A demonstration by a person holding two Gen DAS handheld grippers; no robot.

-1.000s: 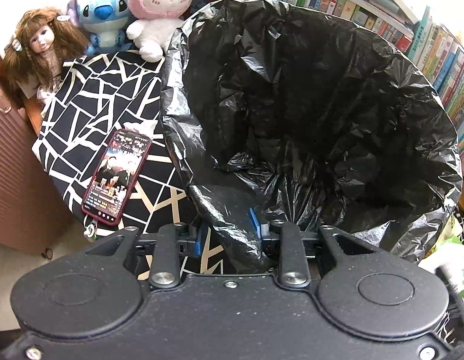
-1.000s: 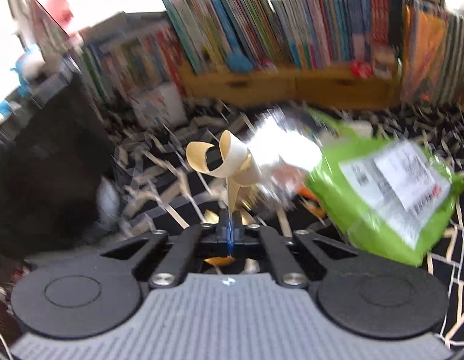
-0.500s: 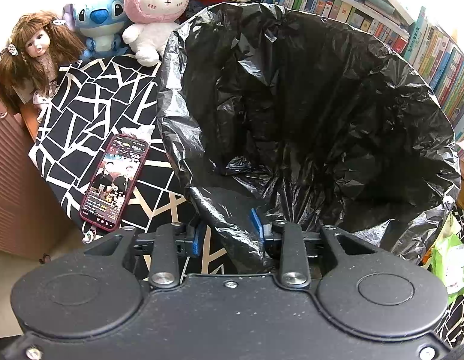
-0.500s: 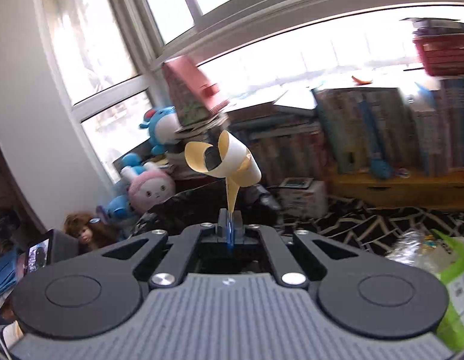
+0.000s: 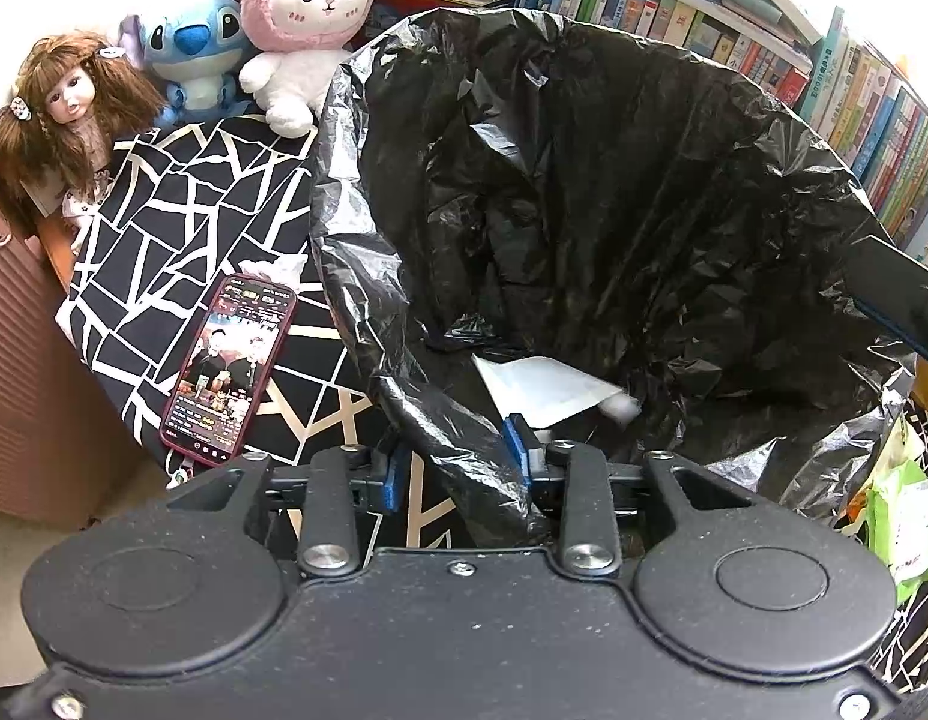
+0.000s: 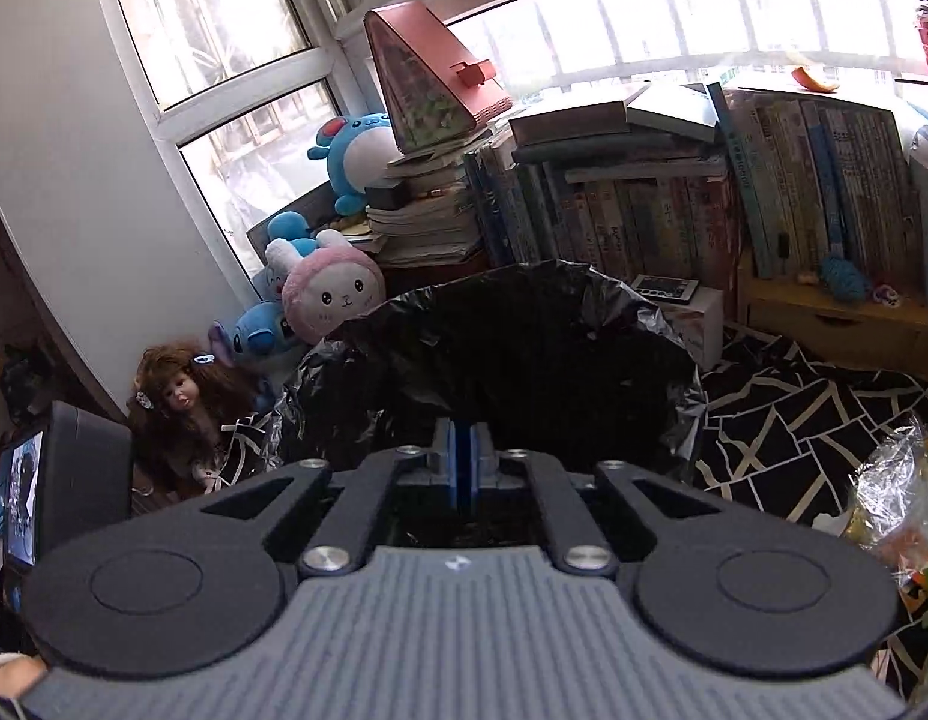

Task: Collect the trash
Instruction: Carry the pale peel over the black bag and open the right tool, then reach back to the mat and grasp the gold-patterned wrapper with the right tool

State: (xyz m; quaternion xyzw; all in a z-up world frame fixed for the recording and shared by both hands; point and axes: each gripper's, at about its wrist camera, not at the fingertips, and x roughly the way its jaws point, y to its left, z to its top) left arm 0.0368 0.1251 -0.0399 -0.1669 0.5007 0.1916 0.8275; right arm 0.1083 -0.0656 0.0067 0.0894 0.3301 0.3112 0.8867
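Left gripper [image 5: 458, 468], mine, clamps the near rim of the black trash bag [image 5: 584, 210], holding its mouth open so that scraps can drop in. Beside it lies a phone [image 5: 230, 366] on the patterned cloth. My right gripper [image 6: 462, 468] hovers over the bag; its jaws have just been opening, nothing between them. Only the left view shows the paper scrap [image 5: 542, 387] on the bag's floor; the right view shows loose wrappers [image 6: 890, 492] awaiting collection.

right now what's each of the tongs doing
left tongs: shut on the bag rim.
right tongs: just been opening, nothing between them, a thin gap only; paper lies in the bag.
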